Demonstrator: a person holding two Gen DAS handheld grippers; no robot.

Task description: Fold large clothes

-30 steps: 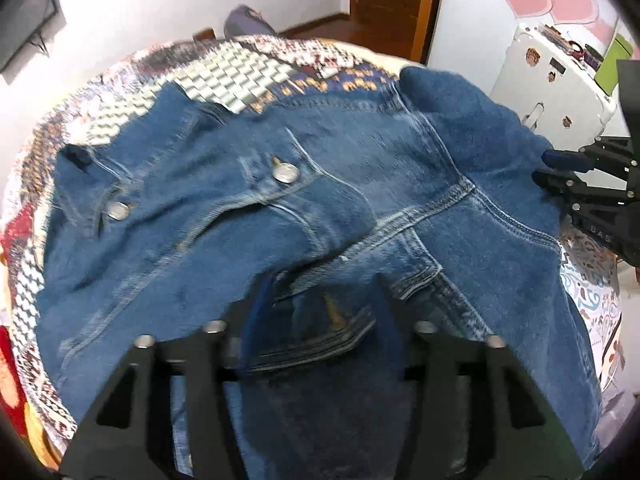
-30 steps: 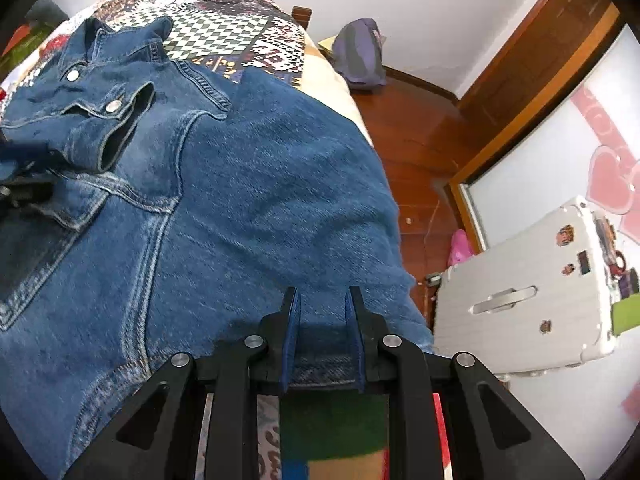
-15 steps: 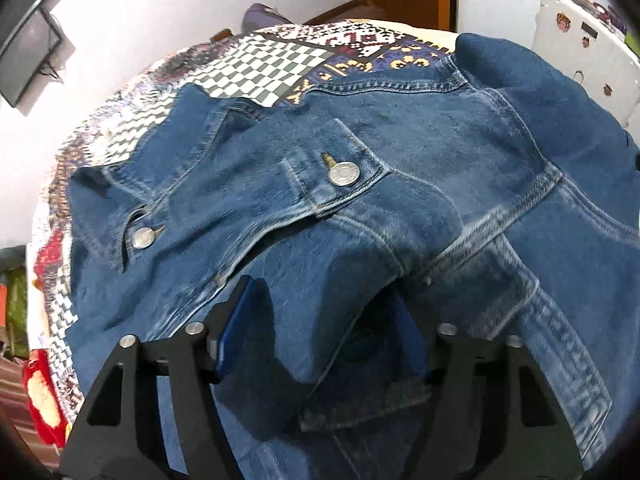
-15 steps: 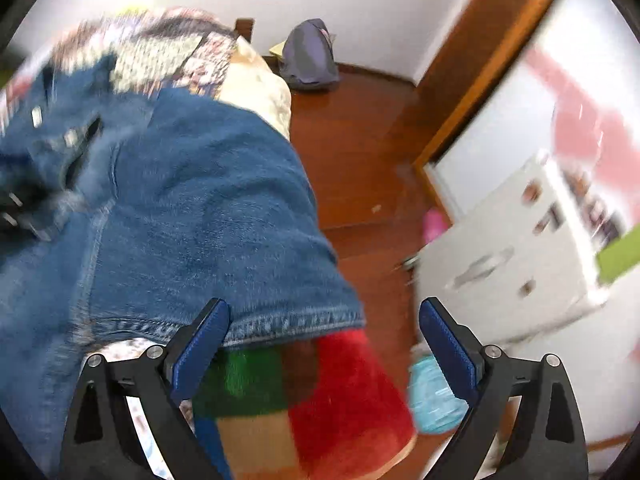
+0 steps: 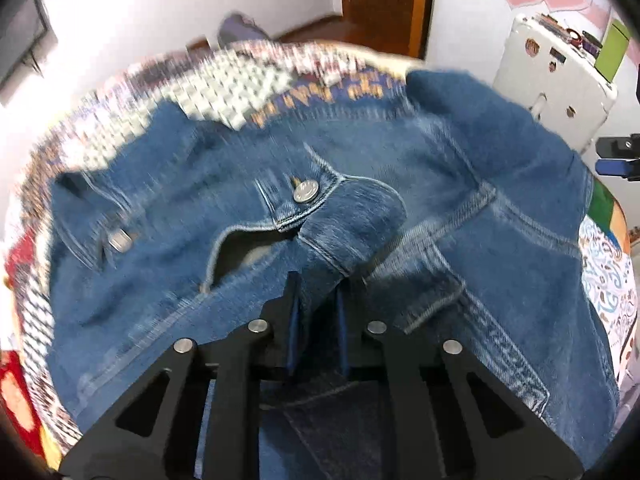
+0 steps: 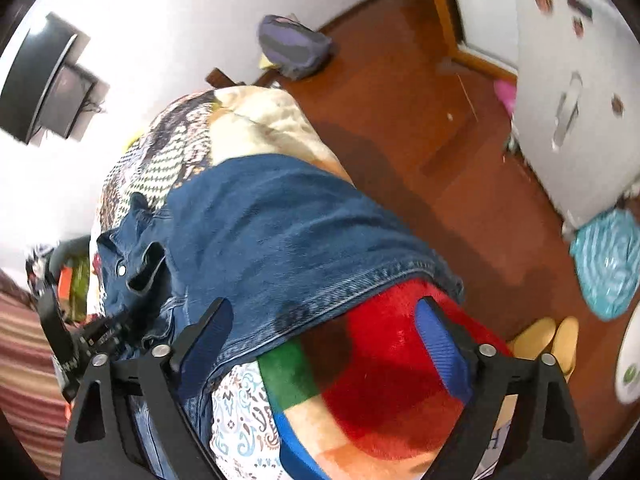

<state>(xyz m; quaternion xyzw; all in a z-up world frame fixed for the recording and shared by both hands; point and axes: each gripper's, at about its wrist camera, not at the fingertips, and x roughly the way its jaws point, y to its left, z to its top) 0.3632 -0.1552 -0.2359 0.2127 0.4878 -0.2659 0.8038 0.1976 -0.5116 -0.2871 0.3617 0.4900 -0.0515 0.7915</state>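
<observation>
My left gripper is closing, pinching a raised fold of the blue denim jacket. My right gripper hangs wide, closing slightly, over its hem, holding nothing.

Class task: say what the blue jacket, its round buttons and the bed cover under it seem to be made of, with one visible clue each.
Jacket: looks like denim, matte, faded in places; pale double stitching along the seams.
Buttons: probably metal; silvery and shiny.
Bed cover: seems a soft, fuzzy fleece or plush blanket; its red and green patches look napped. Exact fibre can't be told.
</observation>
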